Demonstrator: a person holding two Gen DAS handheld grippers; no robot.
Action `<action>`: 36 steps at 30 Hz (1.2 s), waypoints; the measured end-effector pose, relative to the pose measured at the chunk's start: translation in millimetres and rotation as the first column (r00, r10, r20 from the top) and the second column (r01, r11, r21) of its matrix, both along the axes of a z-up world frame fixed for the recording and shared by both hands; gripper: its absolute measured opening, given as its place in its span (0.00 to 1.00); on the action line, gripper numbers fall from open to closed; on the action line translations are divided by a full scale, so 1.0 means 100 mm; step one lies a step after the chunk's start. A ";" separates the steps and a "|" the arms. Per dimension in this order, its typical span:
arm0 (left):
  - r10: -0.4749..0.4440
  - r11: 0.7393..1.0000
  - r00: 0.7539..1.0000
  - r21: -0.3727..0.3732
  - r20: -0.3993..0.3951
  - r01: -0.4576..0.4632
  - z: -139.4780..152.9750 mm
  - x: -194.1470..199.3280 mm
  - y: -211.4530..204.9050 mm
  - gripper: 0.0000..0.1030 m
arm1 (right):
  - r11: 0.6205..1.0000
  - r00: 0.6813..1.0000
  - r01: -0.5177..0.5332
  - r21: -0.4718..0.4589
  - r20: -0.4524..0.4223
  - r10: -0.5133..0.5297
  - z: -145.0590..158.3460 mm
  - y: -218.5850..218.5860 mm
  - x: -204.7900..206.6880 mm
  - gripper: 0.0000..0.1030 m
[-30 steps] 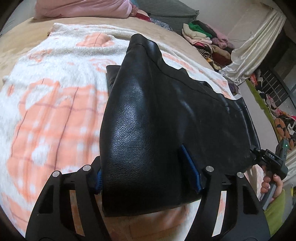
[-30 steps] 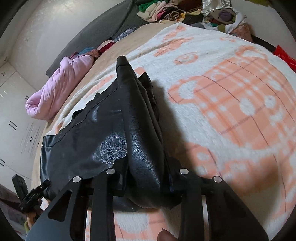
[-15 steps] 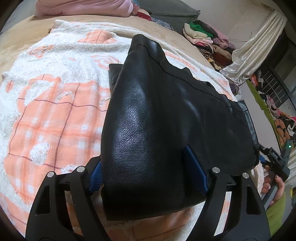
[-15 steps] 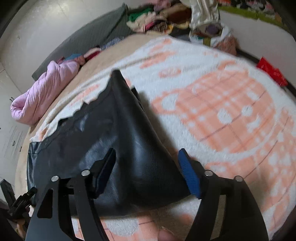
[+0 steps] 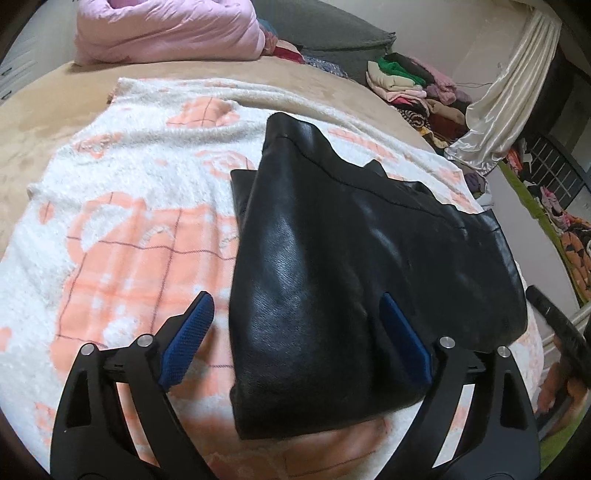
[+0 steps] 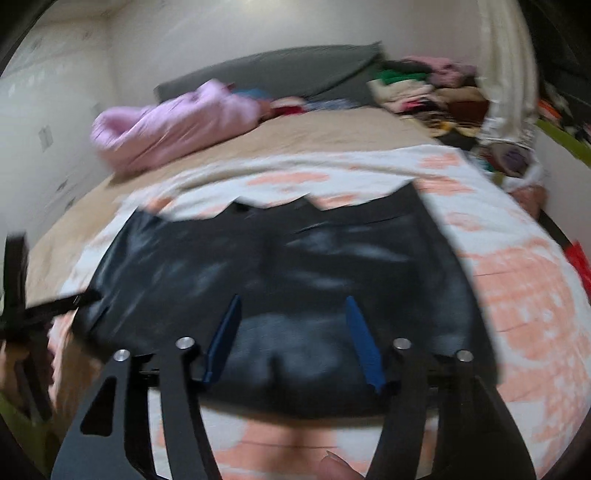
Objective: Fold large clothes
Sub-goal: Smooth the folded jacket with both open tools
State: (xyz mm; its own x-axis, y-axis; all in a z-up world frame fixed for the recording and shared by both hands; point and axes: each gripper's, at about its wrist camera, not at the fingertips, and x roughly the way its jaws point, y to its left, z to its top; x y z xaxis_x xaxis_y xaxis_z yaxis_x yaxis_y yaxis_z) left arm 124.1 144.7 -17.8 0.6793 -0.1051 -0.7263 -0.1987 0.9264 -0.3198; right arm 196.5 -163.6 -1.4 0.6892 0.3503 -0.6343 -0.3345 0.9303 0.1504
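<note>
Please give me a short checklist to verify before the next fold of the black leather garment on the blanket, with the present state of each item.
1. Left gripper released: ok, jaws opening, blue pads off the black leather garment.
2. Right gripper released: cannot tell, jaws closing over the garment, view blurred.
3. Garment resting on the orange-and-white blanket: ok.
4. Folded layer lying flat: ok in the left wrist view.
5. Far edges aligned: not ok, a lower layer sticks out beside the fold.
6. Pink bundle away from the garment: ok.
</note>
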 end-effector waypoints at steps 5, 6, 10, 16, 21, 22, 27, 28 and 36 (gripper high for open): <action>0.003 1.000 1.000 0.004 -0.002 -0.003 0.01 0.05 0.02 0.81 | 0.995 0.999 -0.042 -0.093 -0.035 0.039 -0.14 0.47 0.00 0.51; 0.005 1.000 1.000 0.005 -0.002 -0.005 0.01 0.06 0.04 0.82 | 0.993 0.998 -0.042 -0.106 -0.046 0.037 -0.17 0.53 0.01 0.51; 0.018 1.000 1.000 0.013 0.002 -0.018 0.00 0.09 0.07 0.85 | 0.988 0.993 -0.038 -0.153 -0.119 0.019 -0.40 0.65 0.09 0.49; 0.014 0.999 0.999 0.038 -0.031 -0.013 -0.05 0.27 0.13 0.85 | 0.993 0.986 -0.039 -0.115 -0.166 0.020 -0.60 0.64 0.19 0.50; 0.020 1.000 0.999 0.000 -0.046 -0.020 -0.12 0.40 0.21 0.85 | 0.996 0.980 -0.064 -0.068 -0.194 0.050 -0.53 0.57 0.28 0.47; 0.014 1.000 0.999 -0.008 -0.050 -0.015 -0.13 0.43 0.22 0.85 | 0.996 0.982 -0.068 -0.053 -0.178 0.058 -0.45 0.56 0.32 0.44; -0.016 1.000 0.998 0.005 -0.063 0.017 -0.13 0.54 0.22 0.85 | 0.999 0.990 -0.031 -0.041 -0.141 0.025 -0.20 0.62 0.65 0.36; -0.019 1.000 0.998 0.004 -0.066 0.019 -0.13 0.56 0.23 0.85 | 0.999 0.990 -0.030 -0.043 -0.142 0.024 -0.18 0.65 0.72 0.35; -0.010 1.000 0.997 -0.016 -0.080 0.008 -0.12 0.65 0.41 0.85 | 0.994 0.969 -0.042 -0.100 -0.247 0.017 -0.37 1.01 1.51 0.35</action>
State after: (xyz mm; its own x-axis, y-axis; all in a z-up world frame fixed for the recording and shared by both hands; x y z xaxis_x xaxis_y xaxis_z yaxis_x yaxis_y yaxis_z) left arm 189.2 185.7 -30.0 0.6178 -0.1227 -0.7767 -0.2159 0.9233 -0.3176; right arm 347.6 -62.2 -38.0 0.4984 0.2919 -0.8163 -0.3270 0.9354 0.1349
